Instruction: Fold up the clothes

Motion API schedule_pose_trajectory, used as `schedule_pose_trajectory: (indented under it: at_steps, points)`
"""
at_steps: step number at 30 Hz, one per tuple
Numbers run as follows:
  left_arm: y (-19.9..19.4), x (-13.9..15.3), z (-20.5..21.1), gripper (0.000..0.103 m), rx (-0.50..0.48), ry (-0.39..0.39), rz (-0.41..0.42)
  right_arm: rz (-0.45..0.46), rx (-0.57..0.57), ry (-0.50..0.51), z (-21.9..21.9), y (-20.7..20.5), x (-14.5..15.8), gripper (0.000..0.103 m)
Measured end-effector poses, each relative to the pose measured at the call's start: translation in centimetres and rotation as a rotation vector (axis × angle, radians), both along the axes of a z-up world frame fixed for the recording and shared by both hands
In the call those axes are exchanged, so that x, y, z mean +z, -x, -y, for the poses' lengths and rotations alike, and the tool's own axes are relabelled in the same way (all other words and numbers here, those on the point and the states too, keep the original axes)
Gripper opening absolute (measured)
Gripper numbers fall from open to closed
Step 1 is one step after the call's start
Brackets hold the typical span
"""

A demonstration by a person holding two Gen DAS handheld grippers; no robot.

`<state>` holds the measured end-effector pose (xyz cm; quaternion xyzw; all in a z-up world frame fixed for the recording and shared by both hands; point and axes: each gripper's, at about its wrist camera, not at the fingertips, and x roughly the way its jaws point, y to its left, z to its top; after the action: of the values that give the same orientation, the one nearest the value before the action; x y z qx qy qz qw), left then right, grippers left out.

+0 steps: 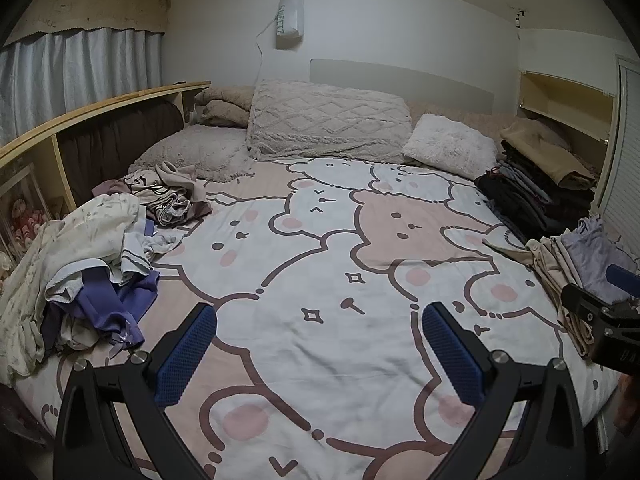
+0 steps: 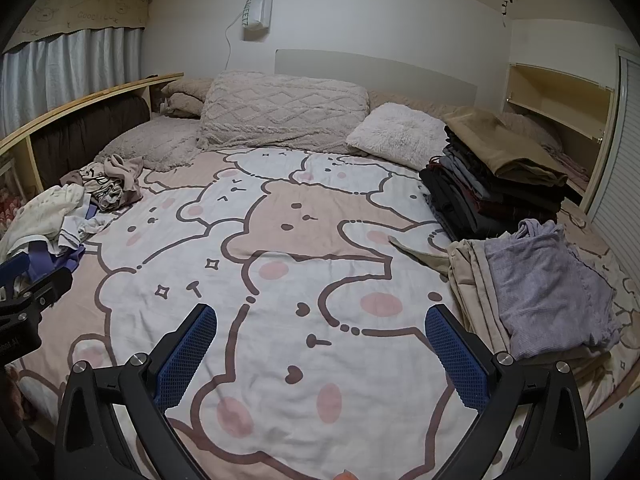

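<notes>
A heap of unfolded clothes (image 1: 80, 264) lies on the left side of the bed, white, purple and beige pieces mixed; it also shows in the right wrist view (image 2: 52, 216). A folded lilac top (image 2: 548, 292) lies on folded beige clothes (image 2: 468, 292) at the right. A stack of dark folded clothes (image 2: 480, 188) stands behind them. My left gripper (image 1: 320, 320) is open and empty above the bear-print sheet (image 1: 320, 240). My right gripper (image 2: 320, 320) is open and empty above the sheet, left of the lilac top.
Pillows (image 1: 328, 120) line the head of the bed. A wooden shelf (image 1: 100, 104) runs along the left side, with curtains above it. A cabinet (image 2: 560, 96) stands at the back right. A white bag (image 1: 290, 16) hangs on the wall.
</notes>
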<state>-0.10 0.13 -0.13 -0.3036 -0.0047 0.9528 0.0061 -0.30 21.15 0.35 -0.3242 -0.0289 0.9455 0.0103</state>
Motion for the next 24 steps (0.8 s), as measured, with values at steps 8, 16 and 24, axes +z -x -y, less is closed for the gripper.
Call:
schedule_pose_trajectory:
  at_steps: [8,16,24]
  points:
    - [0.00,-0.11,0.18,0.103,0.005,-0.007,0.000,0.008,0.003,-0.001,0.00,0.35,-0.16,0.103]
    - [-0.07,-0.38,0.17,0.103,0.005,-0.007,-0.001,0.009,0.011,-0.013,0.54,0.23,-0.19,0.103]
    - [-0.02,-0.70,0.02,0.103,-0.019,-0.017,0.006,0.012,0.010,-0.014,0.40,0.22,-0.38,0.103]
